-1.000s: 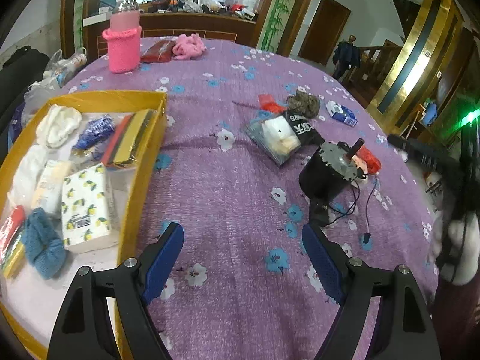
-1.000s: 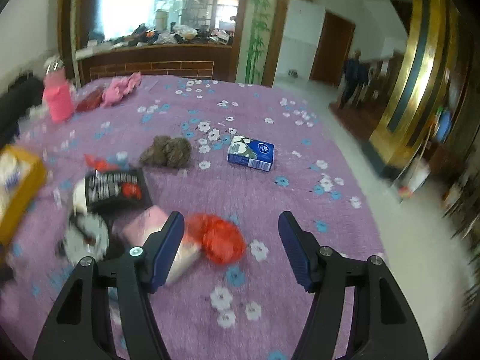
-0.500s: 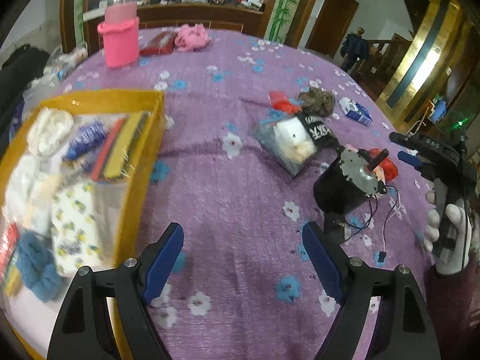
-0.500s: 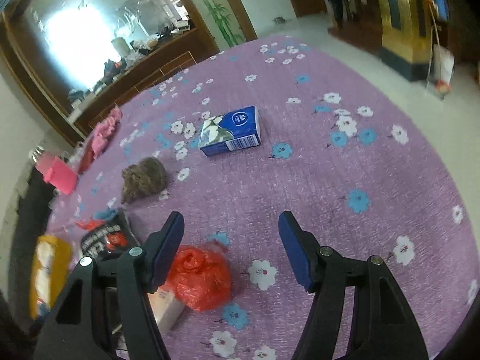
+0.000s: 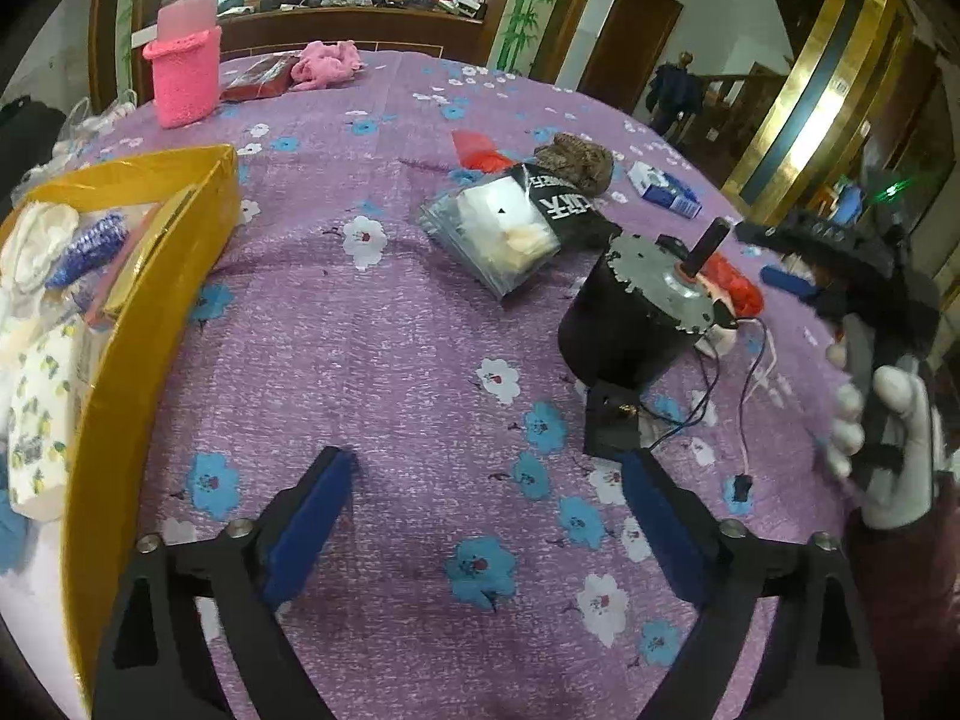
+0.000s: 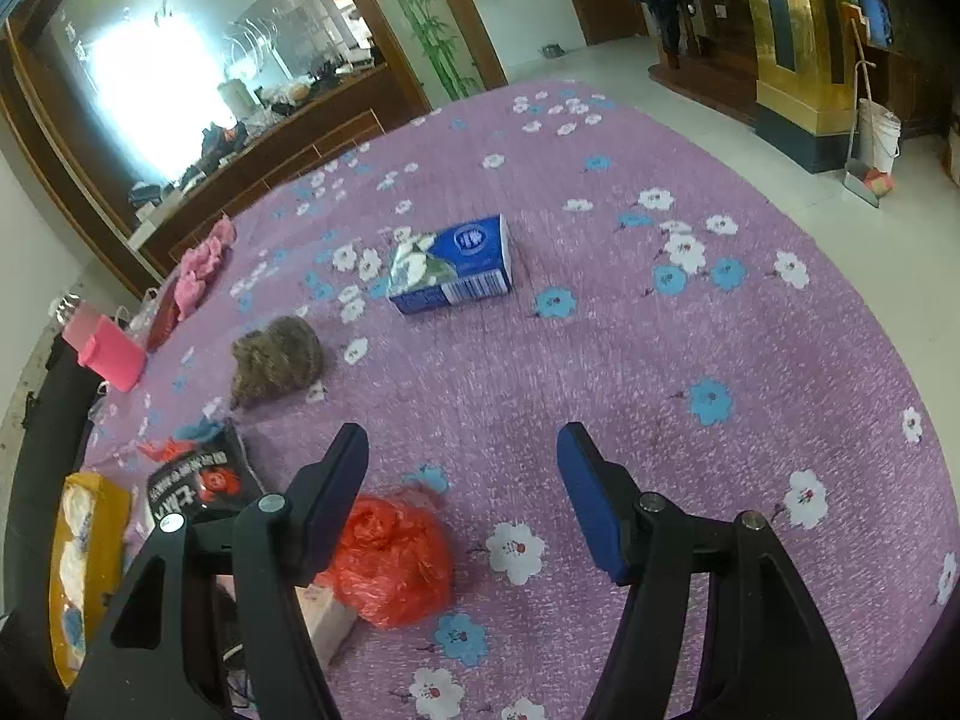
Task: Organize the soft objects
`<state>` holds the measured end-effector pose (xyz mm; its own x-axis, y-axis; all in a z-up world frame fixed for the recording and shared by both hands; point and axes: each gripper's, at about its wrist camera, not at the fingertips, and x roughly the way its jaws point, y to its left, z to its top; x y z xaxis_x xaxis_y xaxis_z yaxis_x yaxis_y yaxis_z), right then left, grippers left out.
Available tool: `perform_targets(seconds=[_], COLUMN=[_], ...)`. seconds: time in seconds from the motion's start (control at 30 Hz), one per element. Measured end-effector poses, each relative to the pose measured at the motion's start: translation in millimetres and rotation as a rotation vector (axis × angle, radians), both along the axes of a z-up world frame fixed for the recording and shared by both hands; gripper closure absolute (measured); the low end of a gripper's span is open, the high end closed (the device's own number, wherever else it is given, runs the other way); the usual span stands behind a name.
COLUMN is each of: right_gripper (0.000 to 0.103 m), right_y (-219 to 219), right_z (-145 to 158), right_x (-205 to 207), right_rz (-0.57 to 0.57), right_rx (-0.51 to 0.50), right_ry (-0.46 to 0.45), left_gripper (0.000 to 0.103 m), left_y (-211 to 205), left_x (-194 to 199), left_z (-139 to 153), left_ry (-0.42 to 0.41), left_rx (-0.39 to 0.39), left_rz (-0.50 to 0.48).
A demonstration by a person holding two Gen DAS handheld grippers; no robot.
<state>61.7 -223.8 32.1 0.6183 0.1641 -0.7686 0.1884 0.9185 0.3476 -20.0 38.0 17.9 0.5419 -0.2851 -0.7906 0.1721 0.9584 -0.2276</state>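
Daylight pours from the blown-out window (image 6: 150, 72) behind the wooden counter (image 6: 258, 156), washing that corner white. Away from it the purple tablecloth (image 6: 630, 360) is evenly lit, with soft shadows under objects. The gold pillar (image 5: 804, 96) glares. Fisheye bending curves everything toward dark, vignetted corners. The gloved hand (image 5: 888, 450) opposite the window side is smeared by motion blur.
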Motion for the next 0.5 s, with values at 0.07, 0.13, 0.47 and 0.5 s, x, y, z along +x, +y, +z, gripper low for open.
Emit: perform_targets(seconds=[0.07,0.13,0.47,0.5], right_gripper=[0.039,0.039,0.039,0.039], right_y=[0.5,-0.9,-4.6,-4.3], right_z=[-4.6,-8.3,-8.8,-8.2], right_x=[1.8,2.9,1.4,1.3], right_rz=[-0.002,-0.009,-0.019,-0.017], right_rx=[-0.001,0.003,0.005,0.004], right_ry=[0.016,0.029,0.031,0.03], left_gripper=[0.003,0.001,0.001,0.001], left_y=[1.2,0.1,-3.3,-4.1], left_x=[-1.0,-1.2,1.1,1.2], left_z=[-2.6,-3.7,-2.4,-2.4], left_ry=[-0.004,-0.003,0.007,0.008], left_rx=[-0.025,-0.035,-0.017,-0.014], left_rz=[-0.004,-0.013,-0.022,-0.024])
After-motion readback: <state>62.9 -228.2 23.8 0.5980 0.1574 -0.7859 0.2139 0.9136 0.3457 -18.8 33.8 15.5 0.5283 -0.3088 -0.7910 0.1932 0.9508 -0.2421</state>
